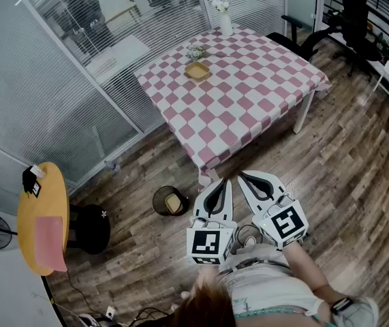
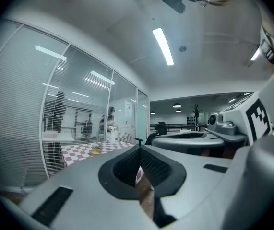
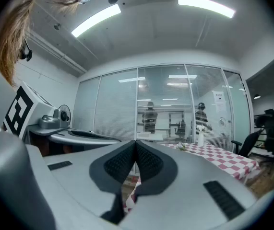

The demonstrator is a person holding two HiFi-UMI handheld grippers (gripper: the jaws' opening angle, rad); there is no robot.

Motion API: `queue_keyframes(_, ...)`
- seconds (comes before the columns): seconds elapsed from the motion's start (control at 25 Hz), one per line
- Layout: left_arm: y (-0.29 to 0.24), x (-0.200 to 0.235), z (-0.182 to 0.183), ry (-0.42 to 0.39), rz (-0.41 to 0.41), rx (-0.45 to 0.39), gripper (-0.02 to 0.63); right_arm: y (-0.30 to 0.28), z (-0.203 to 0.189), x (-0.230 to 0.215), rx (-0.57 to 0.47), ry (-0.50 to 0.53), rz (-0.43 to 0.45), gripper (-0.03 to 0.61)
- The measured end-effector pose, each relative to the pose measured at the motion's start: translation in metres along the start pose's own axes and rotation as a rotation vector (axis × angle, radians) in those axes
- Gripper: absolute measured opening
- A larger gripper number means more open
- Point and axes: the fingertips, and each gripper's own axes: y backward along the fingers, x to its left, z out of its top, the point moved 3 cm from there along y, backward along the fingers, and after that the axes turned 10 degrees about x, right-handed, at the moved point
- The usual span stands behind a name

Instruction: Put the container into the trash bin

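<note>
While my left claw (image 1: 225,182) & right claw (image 1: 242,176) are clenched w/ nothing held, container (image 1: 197,70) sits far across tabletop (image 1: 249,94); reaching w/o opening could shove it, missing bin (image 1: 169,200).

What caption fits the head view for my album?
Shut left gripper and shut right gripper face the checkered table with the yellow container; trash bin on floor.

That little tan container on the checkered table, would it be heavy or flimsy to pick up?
The container looks small and shallow, so it is probably light. Its low, squat shape suggests it would slide rather than tip if pushed. It is too small here to judge stiffness.
</note>
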Motion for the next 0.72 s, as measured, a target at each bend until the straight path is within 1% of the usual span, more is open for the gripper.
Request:
queue_keyframes(0.16,-0.005,-0.004,0.000,0.002,0.002,-0.003,0.005,0.003,-0.006,-0.006,-0.005,-0.018,0.033,-0.006)
queue_keyframes(0.28,-0.008,-0.003,0.001,0.006,0.012,-0.001,0.005,0.006,-0.012,-0.014,0.014,-0.010,0.036,-0.006)
queue_keyframes(0.36,-0.010,-0.001,0.002,0.013,0.024,-0.012,0.005,0.008,-0.014,-0.020,0.016,-0.023,0.038,-0.006)
queue_keyframes(0.56,-0.020,0.004,0.000,0.031,0.030,-0.012,0.005,0.004,-0.020,-0.027,0.029,-0.032,0.070,-0.006)
queue_keyframes(0.72,-0.039,0.010,-0.002,0.031,0.007,0.010,0.005,-0.008,-0.022,-0.039,0.025,-0.041,0.048,-0.006)
